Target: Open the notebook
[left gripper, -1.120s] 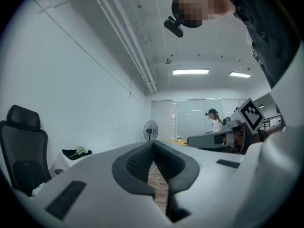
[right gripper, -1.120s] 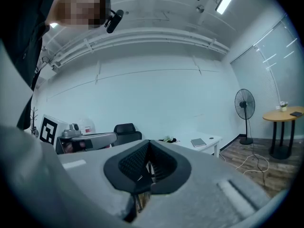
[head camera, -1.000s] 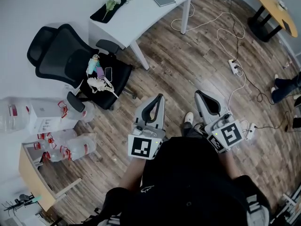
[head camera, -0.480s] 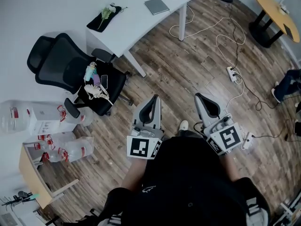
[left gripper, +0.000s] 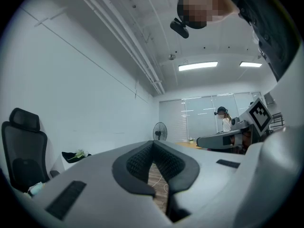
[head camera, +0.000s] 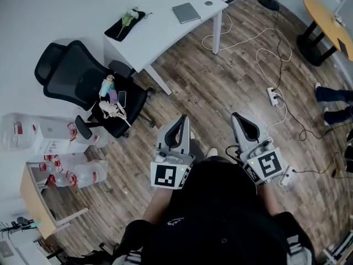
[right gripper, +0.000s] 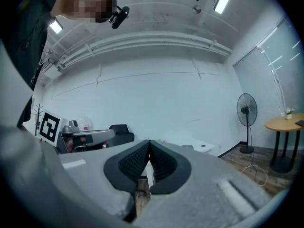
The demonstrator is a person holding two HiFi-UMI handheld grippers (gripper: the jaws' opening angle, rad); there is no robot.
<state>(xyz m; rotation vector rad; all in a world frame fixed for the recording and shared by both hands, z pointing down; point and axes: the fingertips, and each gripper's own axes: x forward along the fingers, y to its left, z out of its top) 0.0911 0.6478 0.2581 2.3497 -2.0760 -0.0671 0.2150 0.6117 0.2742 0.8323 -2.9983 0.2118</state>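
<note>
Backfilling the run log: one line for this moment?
stage: not started | notebook: closed, flat on white desk | left gripper: shut, empty, away from desk | right gripper: shut, empty, away from desk

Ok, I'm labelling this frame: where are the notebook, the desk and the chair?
notebook (head camera: 186,12), head view, middle of its grey cover.
desk (head camera: 165,26), head view, bare part of its white top.
chair (head camera: 71,73), head view, its black backrest.

Black office chair (head camera: 71,76) (cluttered seat) beside white desk (head camera: 160,26); floor power strip (head camera: 274,96)
</note>
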